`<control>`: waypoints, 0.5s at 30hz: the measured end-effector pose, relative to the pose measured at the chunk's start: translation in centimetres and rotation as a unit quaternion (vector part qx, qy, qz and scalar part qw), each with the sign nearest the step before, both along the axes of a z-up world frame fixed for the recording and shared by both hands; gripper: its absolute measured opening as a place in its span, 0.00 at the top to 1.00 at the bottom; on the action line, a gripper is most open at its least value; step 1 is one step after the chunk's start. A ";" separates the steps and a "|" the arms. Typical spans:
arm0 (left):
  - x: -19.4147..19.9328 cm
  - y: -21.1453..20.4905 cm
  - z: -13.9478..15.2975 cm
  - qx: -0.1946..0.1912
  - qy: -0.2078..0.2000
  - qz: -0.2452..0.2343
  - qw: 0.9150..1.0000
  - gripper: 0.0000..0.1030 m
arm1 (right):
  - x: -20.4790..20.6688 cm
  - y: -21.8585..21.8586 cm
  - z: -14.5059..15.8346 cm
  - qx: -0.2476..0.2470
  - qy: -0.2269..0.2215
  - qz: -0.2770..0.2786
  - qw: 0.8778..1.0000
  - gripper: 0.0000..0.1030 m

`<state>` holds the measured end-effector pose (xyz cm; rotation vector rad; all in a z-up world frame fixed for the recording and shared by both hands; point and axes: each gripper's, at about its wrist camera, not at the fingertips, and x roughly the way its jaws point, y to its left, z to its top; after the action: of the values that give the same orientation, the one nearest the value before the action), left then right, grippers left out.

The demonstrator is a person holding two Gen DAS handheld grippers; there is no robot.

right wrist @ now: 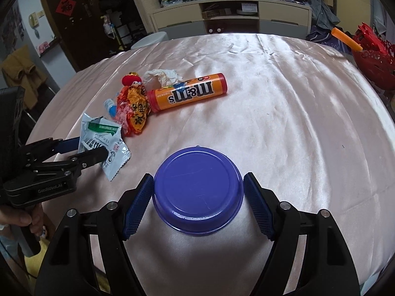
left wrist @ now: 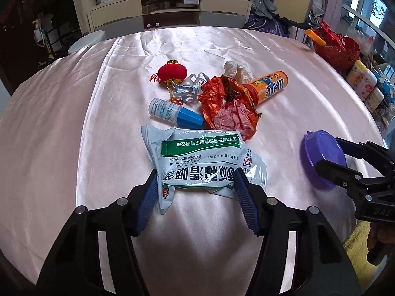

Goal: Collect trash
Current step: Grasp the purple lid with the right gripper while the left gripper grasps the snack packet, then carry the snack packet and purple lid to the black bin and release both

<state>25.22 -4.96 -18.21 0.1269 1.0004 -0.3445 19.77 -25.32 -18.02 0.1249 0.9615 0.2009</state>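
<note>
A white and green foil packet (left wrist: pixel 205 165) lies on the pink cloth; my left gripper (left wrist: pixel 195 190) is open with its blue pads on either side of the packet's near edge. It also shows in the right wrist view (right wrist: pixel 103 145), with the left gripper (right wrist: pixel 91 150) around it. A purple bowl (right wrist: pixel 197 187) sits upside down; my right gripper (right wrist: pixel 197 202) is open around it, pads beside its wall. Behind lie a crumpled red wrapper (left wrist: pixel 227 106), an orange m&m's tube (right wrist: pixel 190 91), a small blue-capped bottle (left wrist: pixel 172 112), a white tissue (left wrist: pixel 237 69) and a red lantern ornament (left wrist: pixel 171 72).
The round table wears a shiny pink cloth (right wrist: pixel 284 113). A red basket (right wrist: pixel 372 59) and several bottles (left wrist: pixel 365 83) stand at the right edge. A white stool (left wrist: pixel 86 42) and a cabinet (right wrist: pixel 232 14) are beyond the far edge.
</note>
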 end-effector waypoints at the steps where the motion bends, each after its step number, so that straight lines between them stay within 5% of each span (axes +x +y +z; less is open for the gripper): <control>1: -0.3 0.0 0.0 -0.001 0.002 -0.002 1.000 0.51 | -0.4 0.2 0.0 0.001 0.001 0.002 1.000 0.27; 2: -0.7 0.0 0.1 -0.003 0.003 -0.003 1.000 0.64 | -0.7 0.4 -0.1 0.002 0.002 0.004 1.000 0.27; 15: -7.8 1.3 1.0 -0.032 0.015 0.001 0.999 0.68 | -6.4 1.0 1.8 0.012 -0.011 0.003 1.000 0.27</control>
<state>17.46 -3.71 -17.16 0.0626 1.0184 -0.3768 13.41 -24.30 -16.23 0.1420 0.9368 0.2194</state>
